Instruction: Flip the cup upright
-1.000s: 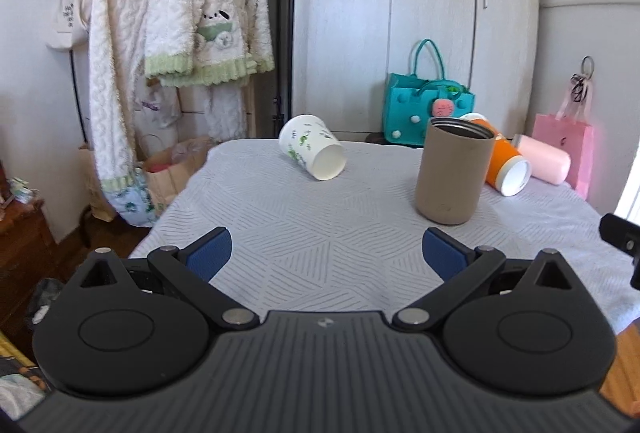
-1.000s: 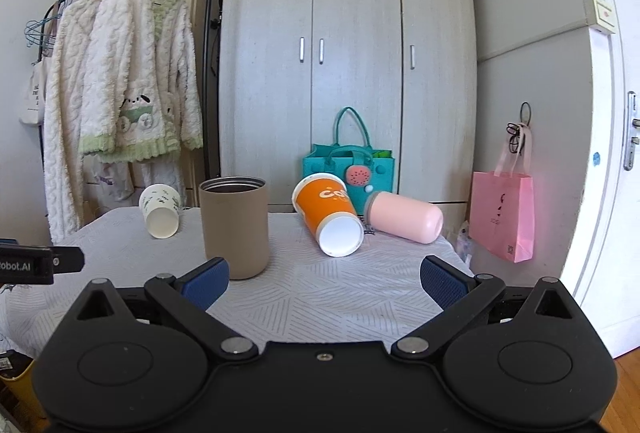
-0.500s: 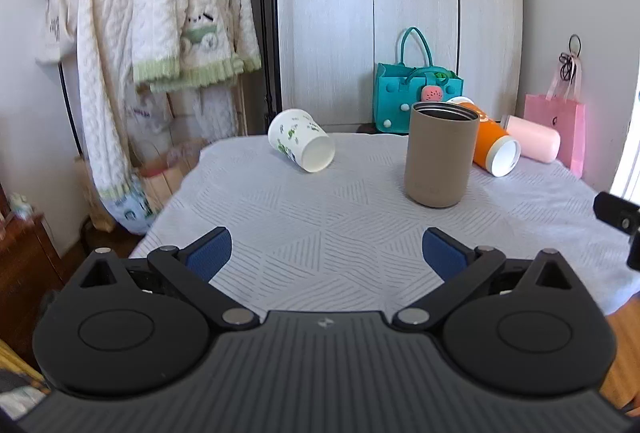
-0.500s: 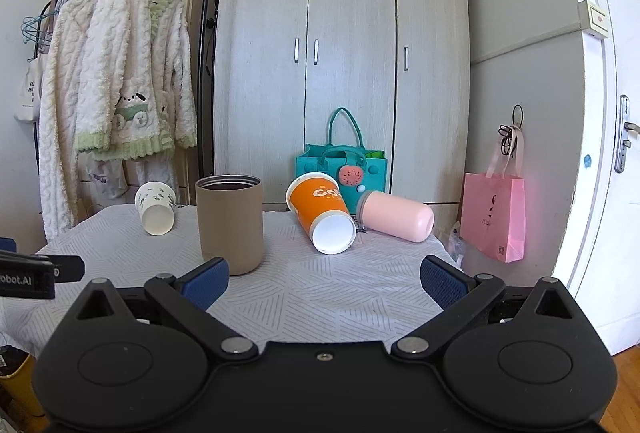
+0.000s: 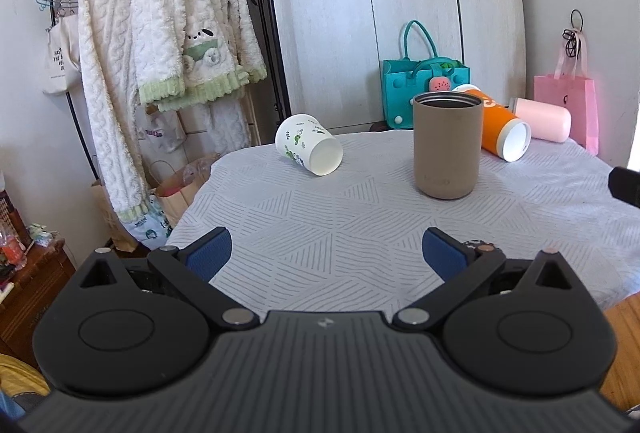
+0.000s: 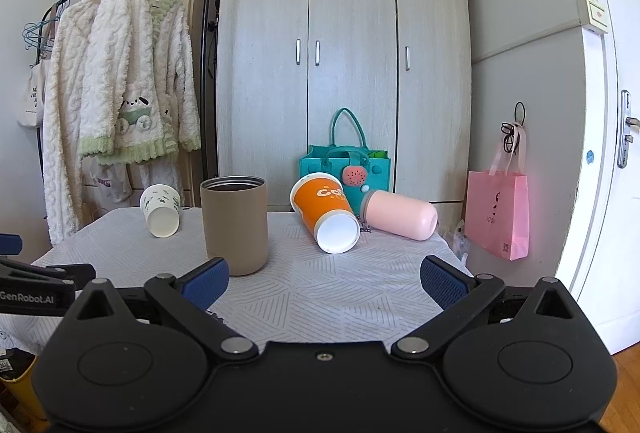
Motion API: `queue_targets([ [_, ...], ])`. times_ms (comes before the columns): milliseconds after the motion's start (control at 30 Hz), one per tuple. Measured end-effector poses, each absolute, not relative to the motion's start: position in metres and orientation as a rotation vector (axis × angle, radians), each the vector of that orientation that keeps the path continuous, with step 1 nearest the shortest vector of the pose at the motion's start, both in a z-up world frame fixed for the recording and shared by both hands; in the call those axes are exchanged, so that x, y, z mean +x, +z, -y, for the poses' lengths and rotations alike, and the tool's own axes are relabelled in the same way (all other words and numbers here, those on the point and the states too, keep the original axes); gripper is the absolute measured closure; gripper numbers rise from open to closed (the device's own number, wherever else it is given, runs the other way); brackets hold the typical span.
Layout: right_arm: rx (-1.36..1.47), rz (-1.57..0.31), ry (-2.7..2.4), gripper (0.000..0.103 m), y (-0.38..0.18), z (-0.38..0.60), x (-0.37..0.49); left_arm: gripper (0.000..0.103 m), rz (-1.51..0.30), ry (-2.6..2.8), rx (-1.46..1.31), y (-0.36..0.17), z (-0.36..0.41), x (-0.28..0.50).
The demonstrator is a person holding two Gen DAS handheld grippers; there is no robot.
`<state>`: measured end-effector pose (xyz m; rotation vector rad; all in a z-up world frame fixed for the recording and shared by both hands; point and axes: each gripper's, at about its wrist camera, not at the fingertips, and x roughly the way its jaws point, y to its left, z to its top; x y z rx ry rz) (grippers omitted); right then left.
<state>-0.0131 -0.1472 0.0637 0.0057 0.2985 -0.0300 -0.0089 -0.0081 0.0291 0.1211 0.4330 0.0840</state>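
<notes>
A tan tumbler stands upright on the table with the patterned white cloth. A white paper cup with green print lies on its side at the far left. An orange cup and a pink cup lie on their sides at the far right. My left gripper is open and empty over the near table edge. My right gripper is open and empty, also near the front edge.
A teal bag sits behind the table by the wardrobe. A pink bag hangs at the right wall. A clothes rack with fleece robes stands left. The left gripper's body shows at the right wrist view's left edge.
Both grippers have pulled back and tilted up a little, so the cups sit lower and farther in view. The cups have not moved. Both grippers stay open.
</notes>
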Motion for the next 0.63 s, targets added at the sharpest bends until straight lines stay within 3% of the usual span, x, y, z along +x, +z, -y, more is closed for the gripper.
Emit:
queue_targets([
  [633, -0.012, -0.318, -0.033, 0.000, 0.0609, 0.1477, -0.0070, 0.000, -0.428, 0.077, 0.135, 0.0326, 0.0067, -0.0119],
])
